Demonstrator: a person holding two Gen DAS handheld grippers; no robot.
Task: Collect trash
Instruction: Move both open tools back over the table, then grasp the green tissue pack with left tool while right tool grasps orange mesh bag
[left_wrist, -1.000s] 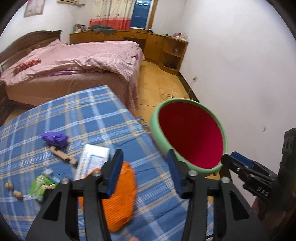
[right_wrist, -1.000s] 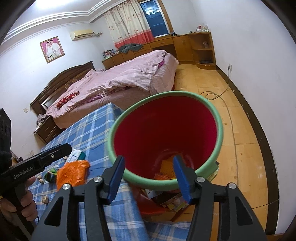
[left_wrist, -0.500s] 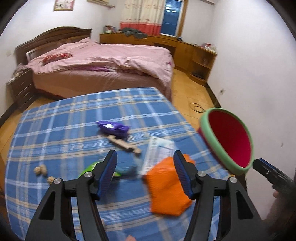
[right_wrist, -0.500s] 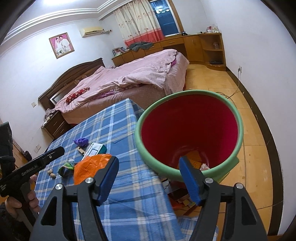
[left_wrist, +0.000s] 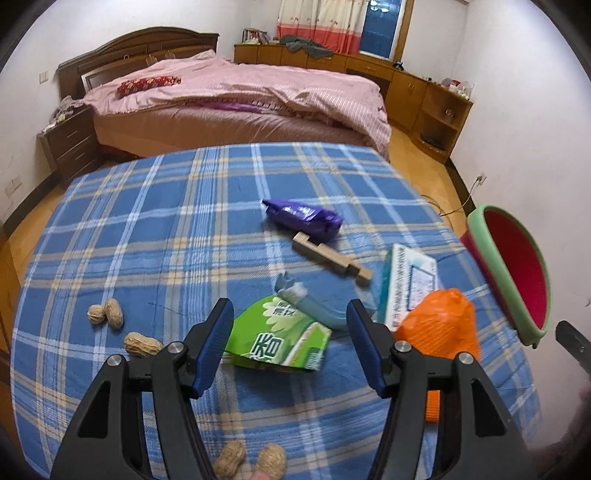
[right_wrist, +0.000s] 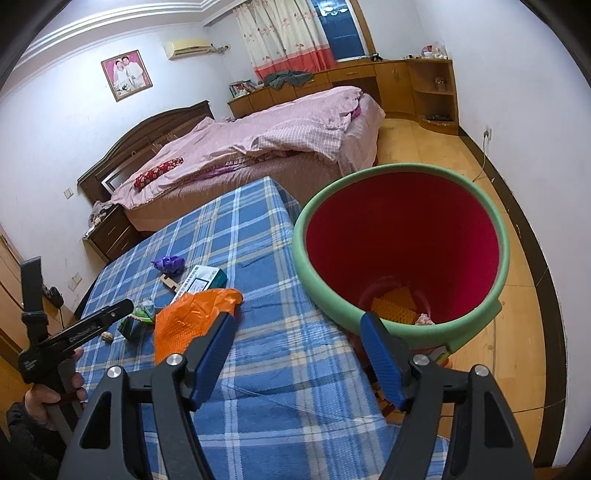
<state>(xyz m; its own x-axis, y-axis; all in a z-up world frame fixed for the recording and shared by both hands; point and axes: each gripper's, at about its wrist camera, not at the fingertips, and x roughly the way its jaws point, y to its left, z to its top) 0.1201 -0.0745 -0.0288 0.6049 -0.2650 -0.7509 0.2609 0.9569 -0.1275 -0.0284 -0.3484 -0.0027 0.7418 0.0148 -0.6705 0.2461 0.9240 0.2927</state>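
Since a second earlier, the left gripper had swung away from the bin and come down over the litter, its jaws just having opened further, with nothing pressed between them; the green wrapper lay on the cloth in the gap below. The right gripper had shifted sideways, so that the bin sat further right in its view, and its jaws too had just been widening, gripping nothing.

A blue plaid cloth covered the table, with a pink-quilted bed beyond it. Off the table's right edge stood the bin, red inside with a green rim, holding an orange piece and some paler scraps at its bottom.

On the cloth, nearest the bin, lay a crumpled orange bag, touching a white and teal box just behind it. The green wrapper overlapped a small bluish packet at its far corner. Further back a purple wrapper rested against one end of a notched wooden strip.

Three peanuts lay to the left of the green wrapper, well apart from it, and two more peanuts sat at the near edge beneath the left gripper. A hand held that gripper's handle in the right wrist view.
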